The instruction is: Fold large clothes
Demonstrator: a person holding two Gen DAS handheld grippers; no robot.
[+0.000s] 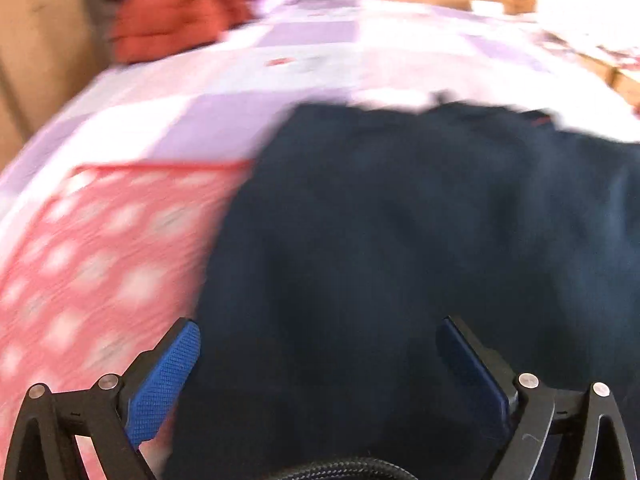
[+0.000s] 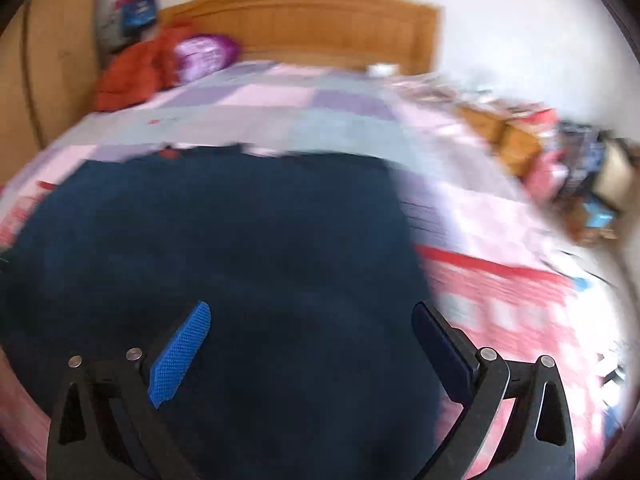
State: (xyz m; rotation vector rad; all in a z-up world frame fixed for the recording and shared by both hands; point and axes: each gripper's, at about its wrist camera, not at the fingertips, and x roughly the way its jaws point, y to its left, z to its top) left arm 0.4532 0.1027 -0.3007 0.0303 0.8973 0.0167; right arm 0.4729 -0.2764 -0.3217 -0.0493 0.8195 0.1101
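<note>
A large dark navy garment (image 1: 400, 240) lies spread on the bed, blurred by motion in both views. In the left wrist view my left gripper (image 1: 320, 360) is open above the garment's near left part, its left blue pad (image 1: 164, 384) at the cloth's edge. The right wrist view shows the same navy garment (image 2: 224, 248), with my right gripper (image 2: 312, 344) open over its near right part. Nothing is held between either pair of fingers.
The bed has a pink and lilac patchwork cover (image 2: 280, 108) and a wooden headboard (image 2: 304, 20). An orange-red garment (image 2: 132, 72) and a purple pillow (image 2: 204, 54) lie at the far left corner. Boxes and clutter (image 2: 560, 152) stand beside the bed on the right.
</note>
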